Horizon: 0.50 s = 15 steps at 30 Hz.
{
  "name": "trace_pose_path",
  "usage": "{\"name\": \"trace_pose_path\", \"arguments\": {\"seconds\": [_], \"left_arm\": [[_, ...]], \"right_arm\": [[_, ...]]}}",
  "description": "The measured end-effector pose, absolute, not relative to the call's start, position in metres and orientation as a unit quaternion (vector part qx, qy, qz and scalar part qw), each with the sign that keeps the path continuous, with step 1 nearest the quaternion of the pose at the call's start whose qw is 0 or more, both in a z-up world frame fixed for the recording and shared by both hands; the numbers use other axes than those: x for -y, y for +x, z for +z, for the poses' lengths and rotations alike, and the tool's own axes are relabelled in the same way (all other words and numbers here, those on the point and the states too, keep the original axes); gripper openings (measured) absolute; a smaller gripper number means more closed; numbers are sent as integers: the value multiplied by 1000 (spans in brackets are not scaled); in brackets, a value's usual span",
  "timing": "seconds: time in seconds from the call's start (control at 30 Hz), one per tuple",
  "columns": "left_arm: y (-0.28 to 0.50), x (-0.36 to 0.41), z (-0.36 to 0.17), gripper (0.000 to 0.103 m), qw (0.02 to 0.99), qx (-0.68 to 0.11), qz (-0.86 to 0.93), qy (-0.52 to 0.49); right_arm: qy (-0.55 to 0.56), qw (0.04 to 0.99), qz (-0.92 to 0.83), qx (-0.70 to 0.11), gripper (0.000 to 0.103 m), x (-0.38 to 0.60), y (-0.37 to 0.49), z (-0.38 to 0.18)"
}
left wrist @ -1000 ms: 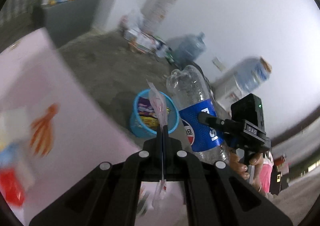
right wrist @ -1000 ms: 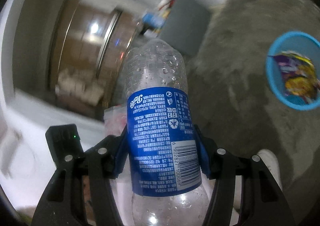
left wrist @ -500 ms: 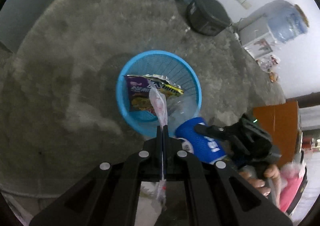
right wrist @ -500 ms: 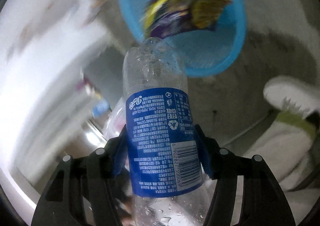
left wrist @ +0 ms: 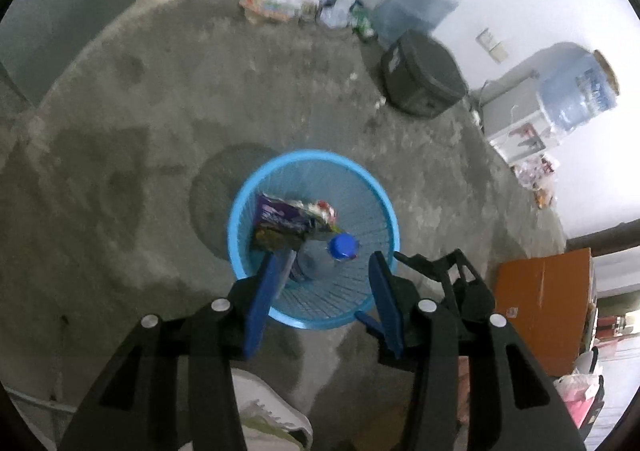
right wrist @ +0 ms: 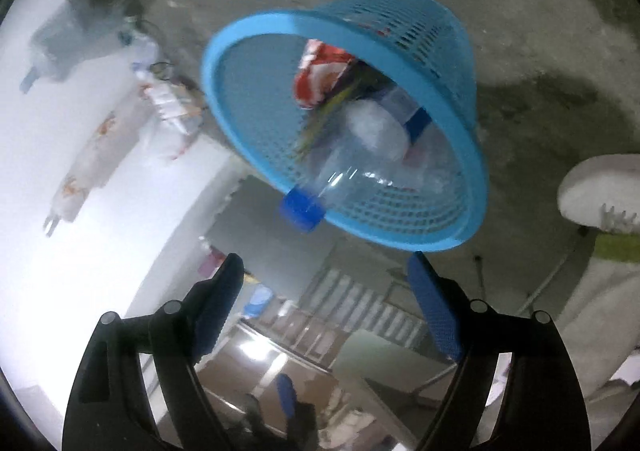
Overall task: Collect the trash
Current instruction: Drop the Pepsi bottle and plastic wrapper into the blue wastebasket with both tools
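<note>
Item: blue mesh wastebasket [left wrist: 240,227], standing on the concrete floor [left wrist: 120,171].

Contents: clear plastic bottle [right wrist: 360,155] with its blue cap [right wrist: 302,213] poking over the rim; purple-and-yellow snack wrapper [left wrist: 280,219]; red-and-white wrapper [right wrist: 320,75].

Left gripper [left wrist: 320,291]: hovering above the basket, jaws opening, nothing showing between them.

Right gripper [right wrist: 324,299]: facing the basket mouth from the side, jaws opening wide, empty.

Hazards: the bottle is lying across the basket, neck on the rim, so it is likely sitting loosely and could roll out if nudged. The basket looks light; a finger catching the rim while pulling away could tip it and spill the wrappers. A white shoe [right wrist: 600,191] is standing near the basket and could knock it.
</note>
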<state>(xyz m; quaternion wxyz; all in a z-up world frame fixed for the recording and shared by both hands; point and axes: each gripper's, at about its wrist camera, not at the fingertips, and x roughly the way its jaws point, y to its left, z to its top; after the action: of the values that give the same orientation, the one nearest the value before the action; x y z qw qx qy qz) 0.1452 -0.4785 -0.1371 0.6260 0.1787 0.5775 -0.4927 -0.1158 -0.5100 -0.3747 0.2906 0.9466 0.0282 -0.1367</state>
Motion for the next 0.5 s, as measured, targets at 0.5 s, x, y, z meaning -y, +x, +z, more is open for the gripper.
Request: {"name": "trace_pose_path", "arguments": {"seconds": [0.5], "left_arm": [[136,279,37,53,718,-411,-558,56]], "right_arm": [[849,515,-93,-69,80,501,-139,-233]]}}
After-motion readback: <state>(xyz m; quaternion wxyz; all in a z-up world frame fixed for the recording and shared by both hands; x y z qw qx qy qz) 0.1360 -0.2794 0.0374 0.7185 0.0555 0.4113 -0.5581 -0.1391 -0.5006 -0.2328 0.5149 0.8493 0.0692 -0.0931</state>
